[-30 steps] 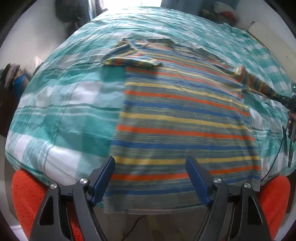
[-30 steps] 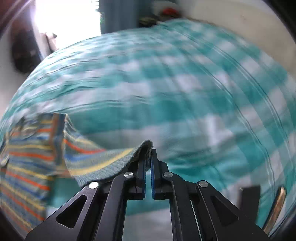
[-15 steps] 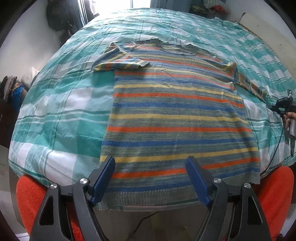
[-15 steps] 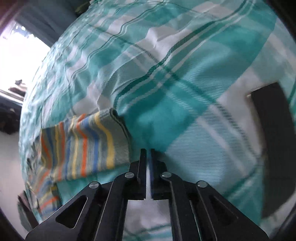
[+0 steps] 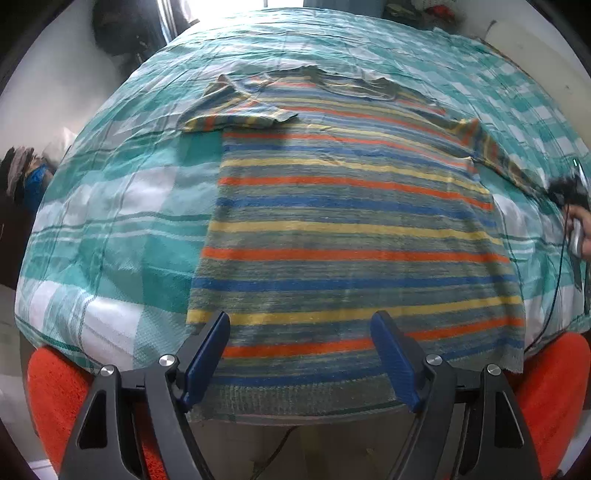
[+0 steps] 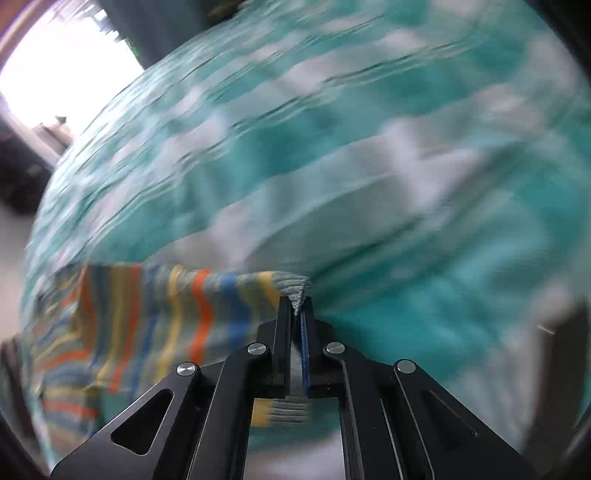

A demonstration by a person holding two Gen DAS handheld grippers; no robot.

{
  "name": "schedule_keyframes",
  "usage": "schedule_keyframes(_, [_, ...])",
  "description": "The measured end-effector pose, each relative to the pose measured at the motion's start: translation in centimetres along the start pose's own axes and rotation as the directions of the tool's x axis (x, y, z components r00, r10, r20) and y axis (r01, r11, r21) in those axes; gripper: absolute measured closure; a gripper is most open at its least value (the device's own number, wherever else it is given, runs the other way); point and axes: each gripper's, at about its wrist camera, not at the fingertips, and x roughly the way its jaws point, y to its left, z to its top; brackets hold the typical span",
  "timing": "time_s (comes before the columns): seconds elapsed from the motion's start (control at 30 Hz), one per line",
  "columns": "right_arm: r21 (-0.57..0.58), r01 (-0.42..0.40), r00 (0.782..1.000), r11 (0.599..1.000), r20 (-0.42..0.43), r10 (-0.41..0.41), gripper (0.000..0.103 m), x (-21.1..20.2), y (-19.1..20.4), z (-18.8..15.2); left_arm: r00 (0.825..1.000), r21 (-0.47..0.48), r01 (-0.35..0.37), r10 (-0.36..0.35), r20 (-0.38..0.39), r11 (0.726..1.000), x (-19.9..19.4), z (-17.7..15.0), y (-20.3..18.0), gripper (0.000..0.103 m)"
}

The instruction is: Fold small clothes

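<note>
A striped T-shirt (image 5: 332, 229) in blue, yellow and orange lies flat on the bed's teal checked sheet (image 5: 122, 206), hem toward me. Its left sleeve (image 5: 240, 118) is folded in over the chest. The right sleeve (image 5: 498, 158) is drawn out to the right, where my right gripper (image 5: 565, 190) holds its end. In the blurred right wrist view that gripper (image 6: 297, 302) is shut on the sleeve's (image 6: 199, 306) cuff edge, with cloth pinched between the pads. My left gripper (image 5: 301, 321) hovers open over the hem, nothing between its fingers.
Orange fuzzy shapes (image 5: 55, 398) sit at both lower corners below the bed's near edge. A thin cable (image 5: 554, 288) hangs off the right side. Dark clothes (image 5: 22, 177) are piled far left; a dark bag (image 5: 122, 33) stands by the bright window. A dark object (image 6: 561, 369) lies right of my right gripper.
Half a second ago the sleeve lay flat just left of my shut right gripper, out of its jaws; now the cuff is pinched again. The left gripper has stayed put.
</note>
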Motion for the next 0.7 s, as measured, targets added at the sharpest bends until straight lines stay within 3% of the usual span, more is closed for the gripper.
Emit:
schedule_keyframes(0.03, [0.013, 0.060, 0.998, 0.998, 0.010, -0.060, 0.103, 0.3, -1.1, -0.3, 1.000, -0.007, 0.004, -0.004, -0.012, 1.000, 0.4, 0.0, 0.1, 0.025])
schedule_keyframes(0.13, [0.057, -0.013, 1.000, 0.998, 0.002, 0.013, 0.103, 0.6, -3.0, -0.7, 0.999, -0.007, 0.023, -0.023, -0.044, 1.000, 1.3, -0.1, 0.0, 0.025])
schedule_keyframes(0.2, [0.039, -0.065, 0.997, 0.997, 0.036, 0.064, 0.089, -1.0, -3.1, -0.8, 0.999, 0.000, 0.026, -0.026, -0.035, 1.000, 1.1, -0.1, -0.2, 0.025])
schedule_keyframes(0.23, [0.037, -0.132, 0.990, 0.991, 0.047, 0.131, 0.061, -1.9, -2.8, -0.9, 0.999, 0.004, 0.026, -0.026, -0.027, 1.000, 0.9, -0.2, -0.3, 0.025])
schedule_keyframes(0.3, [0.031, -0.241, 0.970, 0.970, 0.041, 0.240, 0.033, -3.1, -1.8, -1.4, 1.000, 0.002, 0.025, -0.025, -0.018, 1.000, 0.7, -0.2, -0.2, 0.025])
schedule_keyframes(0.37, [-0.010, -0.249, 0.968, 0.968, -0.023, 0.249, 0.033, -2.6, 0.2, -2.0, 0.999, -0.008, 0.033, -0.033, -0.021, 0.999, 0.9, -0.2, -0.1, 0.025])
schedule_keyframes(0.43, [-0.011, -0.259, 0.960, 0.966, -0.117, 0.256, 0.039, -0.7, 1.7, -2.5, 0.998, -0.017, 0.047, -0.047, -0.036, 0.999, 1.3, -0.2, -0.1, 0.025])
schedule_keyframes(0.47, [-0.018, -0.238, 0.959, 0.971, -0.161, 0.232, 0.083, 0.3, 2.1, -2.8, 0.998, -0.016, 0.051, -0.051, -0.041, 0.999, 1.3, -0.2, -0.1, 0.025])
schedule_keyframes(0.5, [-0.040, -0.199, 0.966, 0.979, -0.175, 0.189, 0.100, 0.8, 2.4, -3.0, 0.998, -0.013, 0.050, -0.051, -0.045, 0.999, 1.3, -0.3, -0.1, 0.025])
schedule_keyframes(0.6, [-0.063, -0.069, 0.993, 0.996, -0.097, 0.063, 0.102, -1.0, 2.1, -4.1, 1.000, -0.005, 0.028, -0.028, -0.002, 1.000, -0.3, -0.5, 0.8, 0.025])
schedule_keyframes(0.7, [-0.088, 0.055, 0.996, 0.995, -0.059, -0.061, 0.103, -1.0, 1.4, -5.0, 0.999, -0.002, -0.019, 0.019, 0.042, 1.000, -1.4, -0.2, 2.8, 0.025])
